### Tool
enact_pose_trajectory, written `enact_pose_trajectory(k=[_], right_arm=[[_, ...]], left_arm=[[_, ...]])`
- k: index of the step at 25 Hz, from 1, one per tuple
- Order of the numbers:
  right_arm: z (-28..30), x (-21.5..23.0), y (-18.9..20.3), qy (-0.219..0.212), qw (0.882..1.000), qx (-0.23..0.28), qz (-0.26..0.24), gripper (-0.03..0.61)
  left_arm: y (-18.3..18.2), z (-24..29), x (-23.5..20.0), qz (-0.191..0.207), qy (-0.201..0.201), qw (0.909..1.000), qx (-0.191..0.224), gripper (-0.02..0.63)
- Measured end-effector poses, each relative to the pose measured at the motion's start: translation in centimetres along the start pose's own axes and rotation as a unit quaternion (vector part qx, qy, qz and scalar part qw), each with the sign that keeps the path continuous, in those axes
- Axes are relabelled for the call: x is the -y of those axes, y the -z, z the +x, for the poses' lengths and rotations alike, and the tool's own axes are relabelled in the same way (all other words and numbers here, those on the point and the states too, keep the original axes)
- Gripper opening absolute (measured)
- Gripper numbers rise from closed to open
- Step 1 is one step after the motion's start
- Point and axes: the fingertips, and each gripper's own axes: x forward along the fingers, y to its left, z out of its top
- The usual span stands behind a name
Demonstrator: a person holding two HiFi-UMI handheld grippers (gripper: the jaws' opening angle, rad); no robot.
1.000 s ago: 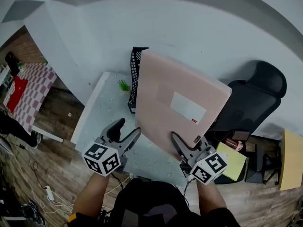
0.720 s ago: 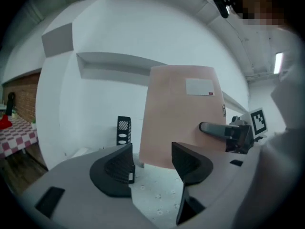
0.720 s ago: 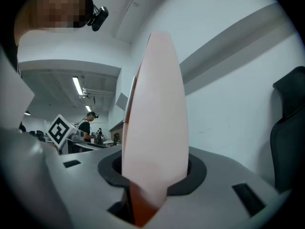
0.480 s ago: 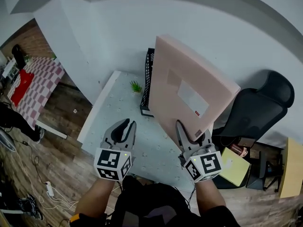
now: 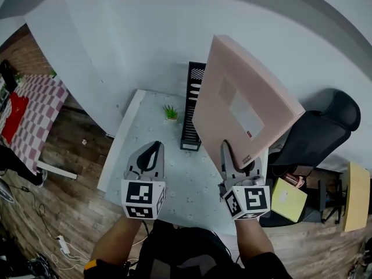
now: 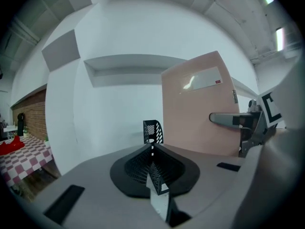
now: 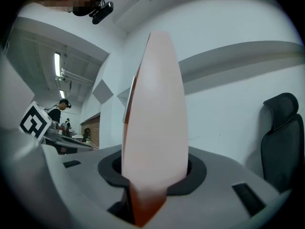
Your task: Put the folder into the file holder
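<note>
The pink folder (image 5: 244,106) with a white label stands upright on its lower corner in my right gripper (image 5: 235,158), which is shut on it; in the right gripper view the folder (image 7: 155,109) shows edge-on between the jaws. The black mesh file holder (image 5: 192,106) stands on the white table against the wall, just left of the folder. In the left gripper view the file holder (image 6: 152,131) is straight ahead and the folder (image 6: 200,104) is to its right. My left gripper (image 5: 152,151) hovers over the table with nothing in it; its jaws have just been closing and now meet.
A small green plant (image 5: 171,113) sits on the table (image 5: 174,182) left of the holder. A black office chair (image 5: 325,127) and a yellow box (image 5: 288,199) are to the right. A checkered table (image 5: 29,115) stands far left on the wooden floor.
The left jaws went from wide open to shut, with nothing between them. Both grippers moved, and the folder now stands more upright beside the holder.
</note>
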Motion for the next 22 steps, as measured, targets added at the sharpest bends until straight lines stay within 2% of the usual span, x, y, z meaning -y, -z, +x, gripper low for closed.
enact_pose_trajectory(k=[9, 22], right_arm=[[5.8, -1.7, -0.1, 0.087, 0.996, 0.014, -0.016, 0.163], [11.9, -2.4, 2.1, 0.167, 0.985, 0.029, -0.030, 0.161]], left_arm=[[0.1, 5.1, -5.6, 0.010, 0.051, 0.9987, -0.006, 0.020], [3.6, 10.3, -8.7, 0.012, 0.110, 0.9932, -0.036, 0.018]])
